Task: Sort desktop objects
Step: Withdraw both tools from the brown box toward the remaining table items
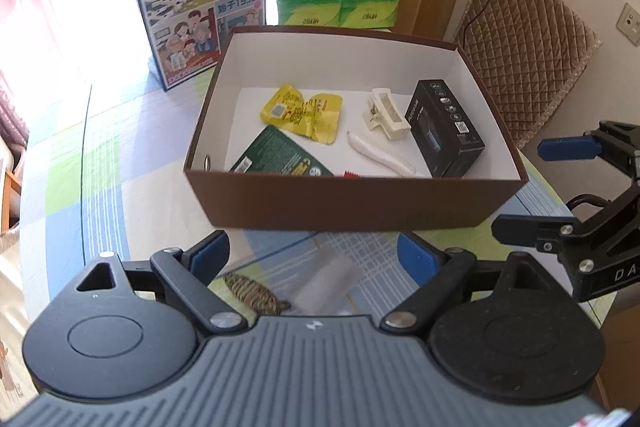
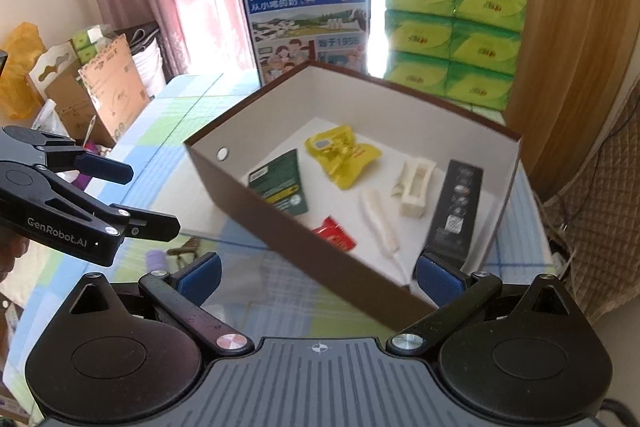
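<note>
Both grippers empty, fingers spread: left gripper (image 1: 314, 255) hovers over woven trinket (image 1: 256, 293) and clear roll (image 1: 324, 277) on tabletop (image 1: 120, 187), short of box (image 1: 352, 203); likely risk, roll slipping or rolling away.

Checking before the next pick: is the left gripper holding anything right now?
No: the left gripper is open and empty, above a woven item on the table.

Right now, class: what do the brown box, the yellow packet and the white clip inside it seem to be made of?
Brown box: likely cardboard, matte, thin flat walls, white inside.
Yellow packet: probably plastic film, glossy, crinkled.
White clip: seemingly hard plastic, smooth cream moulded shape.
</note>
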Demonstrator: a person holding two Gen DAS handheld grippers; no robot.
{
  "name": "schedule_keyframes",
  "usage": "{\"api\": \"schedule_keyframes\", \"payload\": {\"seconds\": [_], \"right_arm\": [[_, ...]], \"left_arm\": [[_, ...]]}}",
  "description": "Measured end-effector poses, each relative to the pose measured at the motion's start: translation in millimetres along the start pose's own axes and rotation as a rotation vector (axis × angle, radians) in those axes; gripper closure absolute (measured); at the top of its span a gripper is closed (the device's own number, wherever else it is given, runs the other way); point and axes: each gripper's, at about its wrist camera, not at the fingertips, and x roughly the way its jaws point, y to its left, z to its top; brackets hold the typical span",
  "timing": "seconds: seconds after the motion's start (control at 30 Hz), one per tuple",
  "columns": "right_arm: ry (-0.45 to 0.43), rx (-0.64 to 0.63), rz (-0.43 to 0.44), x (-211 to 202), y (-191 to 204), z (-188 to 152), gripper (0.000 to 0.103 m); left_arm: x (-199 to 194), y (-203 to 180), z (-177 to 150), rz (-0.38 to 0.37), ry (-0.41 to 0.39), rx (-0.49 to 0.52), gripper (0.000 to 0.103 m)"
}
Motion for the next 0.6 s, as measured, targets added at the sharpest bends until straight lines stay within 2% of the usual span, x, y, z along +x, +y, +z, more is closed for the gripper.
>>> {"api": "schedule_keyframes", "payload": {"seconds": [0.27, 0.6], "right_arm": [[0.038, 0.035, 0.004, 7.8, 14.7, -20.7, 0.002], [0.086, 0.068, 0.028, 17.3, 31.1, -46.6, 0.002]], "left_arm": [[-10.6, 10.4, -28.4, 0.02, 0.006, -0.041, 0.015], [-10.2, 24.4, -69.7, 0.046, 0.063, -0.094, 0.015]]}}
